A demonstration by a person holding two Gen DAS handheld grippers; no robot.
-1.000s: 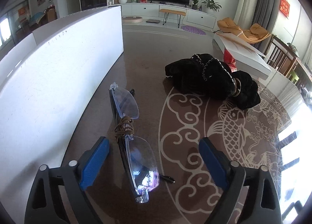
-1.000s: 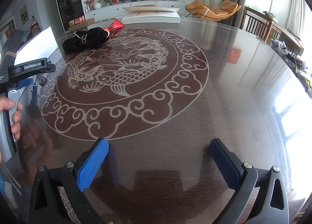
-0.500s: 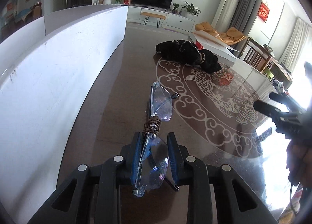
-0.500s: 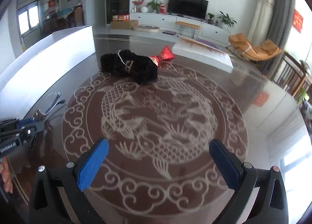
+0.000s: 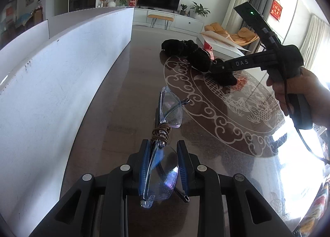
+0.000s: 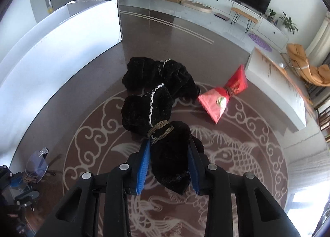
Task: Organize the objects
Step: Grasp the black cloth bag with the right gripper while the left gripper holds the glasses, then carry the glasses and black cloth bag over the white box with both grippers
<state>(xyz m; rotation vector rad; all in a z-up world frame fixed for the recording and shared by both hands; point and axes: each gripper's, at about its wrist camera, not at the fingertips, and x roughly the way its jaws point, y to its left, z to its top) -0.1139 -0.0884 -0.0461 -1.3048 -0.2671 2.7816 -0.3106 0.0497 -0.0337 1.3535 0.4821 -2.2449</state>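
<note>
Clear safety glasses [image 5: 172, 109], tied at the bridge with brown twine, lie on the brown table [image 5: 127, 96]. My left gripper [image 5: 163, 148] is shut on their near lens. In the right wrist view the glasses [image 6: 38, 164] and the left gripper [image 6: 14, 181] show at the lower left. A black velvet bundle [image 6: 148, 104] with white trim and a twine tie lies at mid table. My right gripper [image 6: 168, 154] is closing on its near lobe, which fills the gap between the blue pads. The left wrist view shows the right gripper [image 5: 214, 67] on the bundle [image 5: 185, 49], held by a hand [image 5: 299, 92].
A tall white box wall [image 5: 61, 71] runs along the left of the table. A red packet [image 6: 222, 96] tied with twine lies right of the bundle. A long white box [image 6: 274, 84] sits at the table's right edge.
My left gripper advanced over the glasses and shut on the near lens. My right gripper swept across the table to the black bundle, and its jaws came in around the near lobe.
</note>
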